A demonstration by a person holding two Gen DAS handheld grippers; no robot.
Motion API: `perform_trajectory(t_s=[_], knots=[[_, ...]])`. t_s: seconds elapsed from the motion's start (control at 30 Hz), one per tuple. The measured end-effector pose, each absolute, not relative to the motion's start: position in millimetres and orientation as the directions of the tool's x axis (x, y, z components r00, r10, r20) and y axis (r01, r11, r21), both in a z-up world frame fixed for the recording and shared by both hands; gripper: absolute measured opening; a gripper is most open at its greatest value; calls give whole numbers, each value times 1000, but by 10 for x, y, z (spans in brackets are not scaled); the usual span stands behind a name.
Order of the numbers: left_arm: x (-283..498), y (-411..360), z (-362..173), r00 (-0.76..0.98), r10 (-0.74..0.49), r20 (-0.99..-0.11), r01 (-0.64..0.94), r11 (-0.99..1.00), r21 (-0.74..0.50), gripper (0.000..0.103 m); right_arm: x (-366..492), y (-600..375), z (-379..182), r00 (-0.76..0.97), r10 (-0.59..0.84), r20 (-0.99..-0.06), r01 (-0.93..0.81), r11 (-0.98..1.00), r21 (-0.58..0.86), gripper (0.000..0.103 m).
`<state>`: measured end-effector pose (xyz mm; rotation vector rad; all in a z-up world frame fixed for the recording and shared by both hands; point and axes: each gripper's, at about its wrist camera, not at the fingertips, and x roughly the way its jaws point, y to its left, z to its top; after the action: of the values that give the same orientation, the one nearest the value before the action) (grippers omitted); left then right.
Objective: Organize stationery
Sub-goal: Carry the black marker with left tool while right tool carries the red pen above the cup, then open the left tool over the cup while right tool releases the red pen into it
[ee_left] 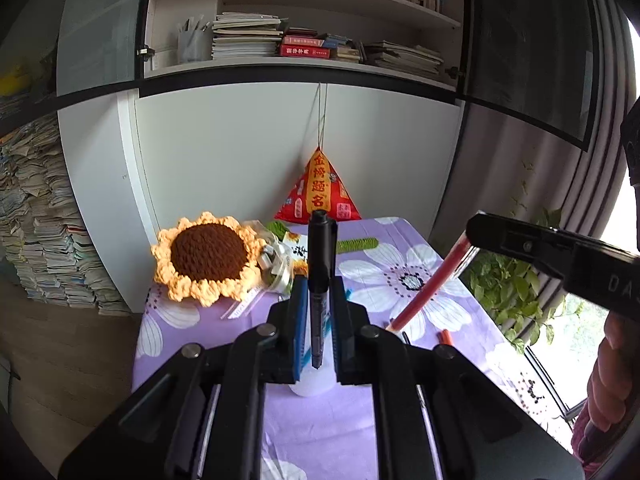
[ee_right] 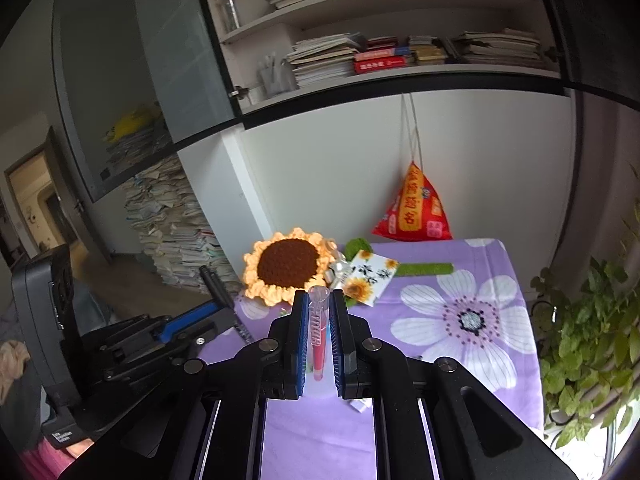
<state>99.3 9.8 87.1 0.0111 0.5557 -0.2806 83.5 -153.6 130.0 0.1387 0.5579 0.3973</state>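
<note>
My left gripper [ee_left: 320, 300] is shut on a black marker [ee_left: 321, 264] that stands upright between its blue pads, above the purple flowered tablecloth [ee_left: 320, 432]. A white round container [ee_left: 314, 384] sits just under the marker's tip. My right gripper [ee_right: 319, 312] is shut on a red pen with a clear cap [ee_right: 319, 332], also upright. In the left wrist view the right gripper [ee_left: 472, 236] reaches in from the right and holds the red pen [ee_left: 430, 284] slanted over the table. The left gripper [ee_right: 216, 284] shows at the left in the right wrist view. An orange pen [ee_left: 446, 337] lies on the cloth.
A crocheted sunflower [ee_left: 206, 258] lies at the table's far left, with a sunflower card [ee_right: 370, 276] and green crochet stem [ee_right: 424, 269] beside it. A red triangular pouch [ee_left: 320, 192] hangs at the back wall. A potted plant [ee_right: 588, 344] stands right of the table. Bookshelves are above.
</note>
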Motion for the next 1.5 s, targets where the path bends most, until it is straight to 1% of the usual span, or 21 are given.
perform_trajectory(t_s=[0.17, 0.33, 0.63, 0.93, 1.5], knots=[[1130, 136, 814, 812, -256, -524, 257, 964, -72, 9, 971, -1340, 1286, 771, 406, -491, -342, 914, 217, 11], [1244, 211, 712, 798, -272, -538, 258, 961, -103, 9, 1140, -1215, 1154, 751, 421, -509, -355, 907, 227, 11], [1388, 195, 494, 762, -307, -570, 283, 950, -133, 9, 1411, -1057, 842, 716, 381, -585, -327, 923, 202, 11], [1424, 140, 257, 723, -313, -616, 294, 946, -135, 9, 1540, -1061, 547, 662, 381, -645, -310, 923, 227, 11], [1456, 169, 116, 692, -308, -653, 281, 948, -150, 9, 1715, -1010, 318, 616, 393, -682, -305, 918, 253, 11]])
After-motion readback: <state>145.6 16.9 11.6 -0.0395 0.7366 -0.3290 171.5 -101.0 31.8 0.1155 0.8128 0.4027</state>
